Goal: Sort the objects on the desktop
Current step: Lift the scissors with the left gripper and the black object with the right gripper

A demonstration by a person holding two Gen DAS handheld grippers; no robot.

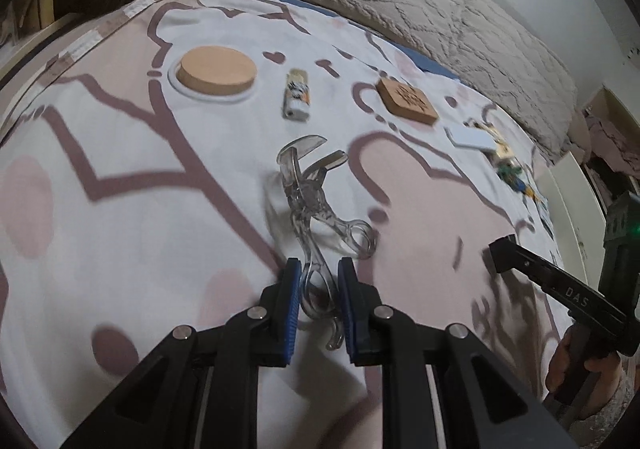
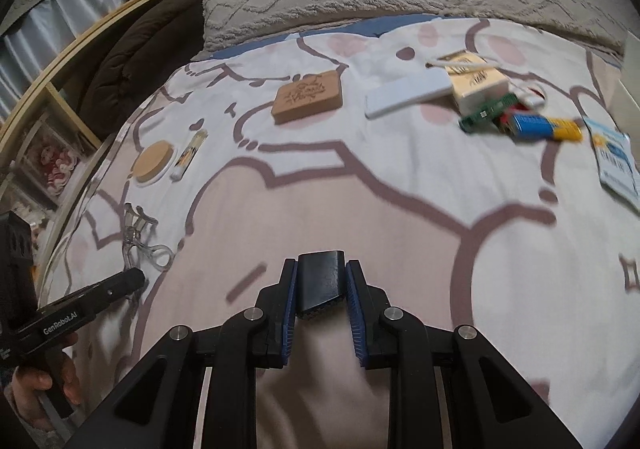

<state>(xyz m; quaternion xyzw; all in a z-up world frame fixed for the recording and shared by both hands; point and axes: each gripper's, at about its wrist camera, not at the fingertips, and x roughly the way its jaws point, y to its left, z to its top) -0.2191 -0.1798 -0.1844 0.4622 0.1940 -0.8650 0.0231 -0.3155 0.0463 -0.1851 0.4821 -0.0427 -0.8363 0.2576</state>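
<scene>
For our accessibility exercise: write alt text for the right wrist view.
The right claw is shut on a small black block above a pink-and-white bedsheet. Beyond lie a square cork coaster, a white box and a clutter of small packets; the left claw holds a clear eyelash curler.

Left gripper (image 1: 318,269) clamped on the handle of a clear plastic eyelash curler (image 1: 310,205), curler head pointing away over the patterned bedsheet (image 1: 120,169). Beyond it, a round wooden disc (image 1: 217,69), a small white tube (image 1: 297,93) and a square cork coaster (image 1: 408,100) in a row. Further right, a white flat box (image 1: 472,137) beside blurred small items. At the right edge, right gripper (image 1: 502,255) held by a hand (image 1: 568,365). Grey textured pillow (image 1: 420,9) behind.
</scene>
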